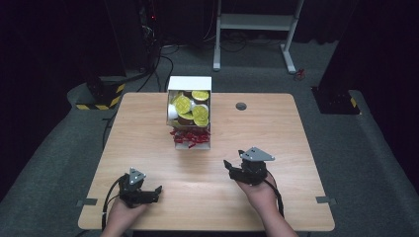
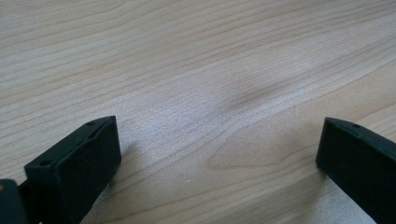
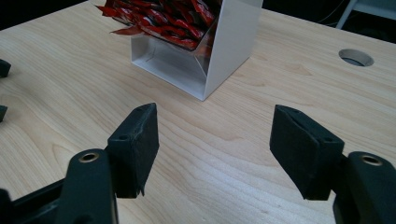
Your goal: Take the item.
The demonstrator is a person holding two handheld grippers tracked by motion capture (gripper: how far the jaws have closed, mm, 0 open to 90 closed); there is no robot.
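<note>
Dark surroundings; box top cropped

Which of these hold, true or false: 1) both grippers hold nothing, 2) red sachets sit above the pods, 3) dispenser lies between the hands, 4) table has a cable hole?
1) True: the left gripper and right gripper have nothing between their jaws.
2) False: the red sachets lie in the lower tray, yellow-lidded pods above.
3) False: the white dispenser stands farther up the table.
4) True: the cable hole is right of it.
</note>
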